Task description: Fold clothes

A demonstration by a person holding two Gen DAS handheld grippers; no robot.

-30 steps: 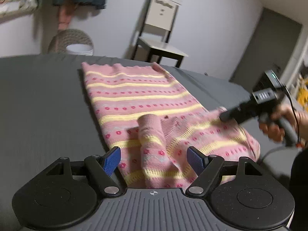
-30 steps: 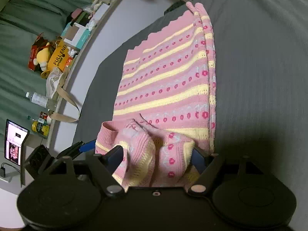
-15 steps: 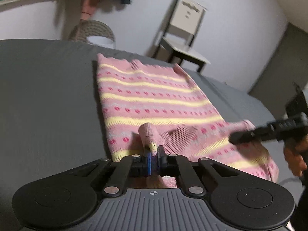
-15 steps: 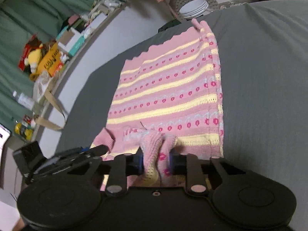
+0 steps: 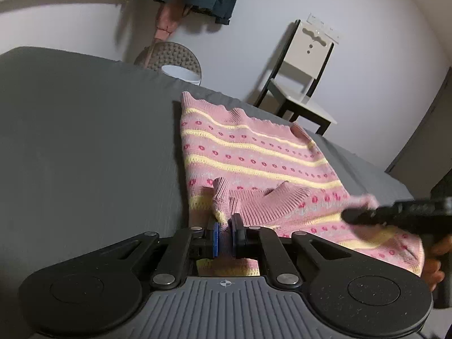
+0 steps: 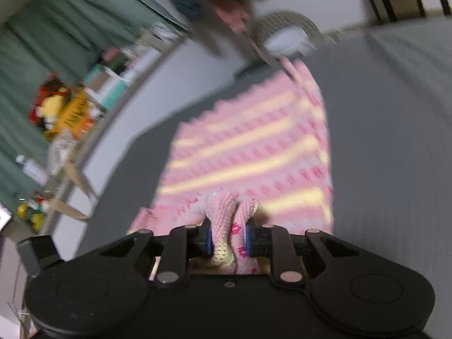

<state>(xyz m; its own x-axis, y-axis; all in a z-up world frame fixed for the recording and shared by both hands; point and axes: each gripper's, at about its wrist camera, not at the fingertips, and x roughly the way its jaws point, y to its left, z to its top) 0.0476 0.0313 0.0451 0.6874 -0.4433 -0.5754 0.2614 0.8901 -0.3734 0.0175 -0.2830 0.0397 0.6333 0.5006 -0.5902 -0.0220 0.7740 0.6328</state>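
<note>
A knitted pink sweater [image 5: 254, 158] with yellow stripes (ribbed at its cuffs) lies on the grey bed [image 5: 84, 141]. The left gripper [image 5: 224, 233] and the right gripper [image 6: 227, 238] each pinch bunched knit; the right view is blurred.

A chair [image 5: 303, 65] and woven basket [image 5: 172, 58] stand behind the grey bed [image 5: 84, 141]

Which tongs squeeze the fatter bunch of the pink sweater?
The right tongs: a thick double fold of sweater sits between them. The left tongs pinch only a thin edge.
</note>
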